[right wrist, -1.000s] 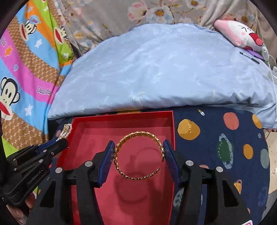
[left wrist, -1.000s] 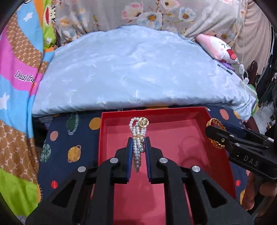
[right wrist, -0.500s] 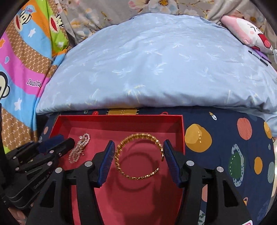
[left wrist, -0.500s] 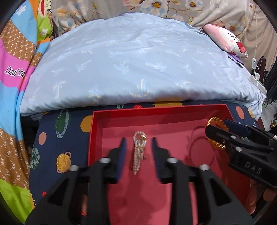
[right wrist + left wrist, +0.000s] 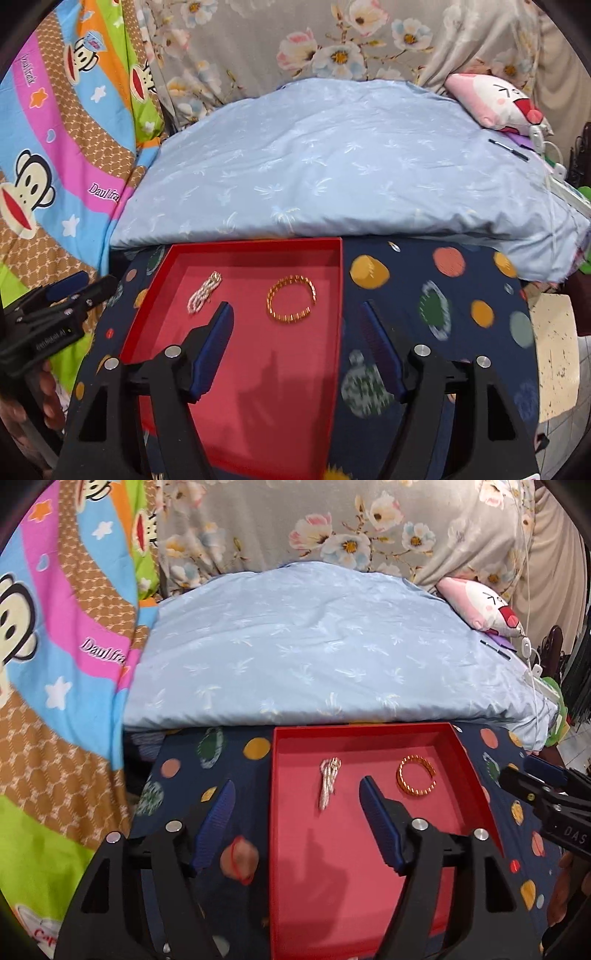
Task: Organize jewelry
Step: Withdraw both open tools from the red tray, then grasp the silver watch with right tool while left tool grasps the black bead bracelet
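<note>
A red tray (image 5: 476, 775) (image 5: 338, 295) lies on the dark planet-print cloth. In it lie a pearl bracelet (image 5: 328, 782) (image 5: 204, 291) on the left and a gold bangle (image 5: 416, 781) (image 5: 291, 300) on the right, both flat and apart. My left gripper (image 5: 297, 819) is open and empty, raised over the tray's left wall, behind the pearls. My right gripper (image 5: 297, 339) is open and empty, raised over the tray's right wall, behind the bangle. Each gripper also shows at the edge of the other's view: the right one (image 5: 532, 786), the left one (image 5: 74, 291).
A light blue pillow (image 5: 325, 657) lies just behind the tray. A colourful monkey-print blanket (image 5: 55, 664) is on the left, a pink plush toy (image 5: 484, 609) at the back right. The planet-print cloth (image 5: 443, 295) extends to the right of the tray.
Both grippers opened wide and let go: the pearl bracelet and the gold bangle now lie in the tray. Both grippers have pulled back and up from the jewelry.
</note>
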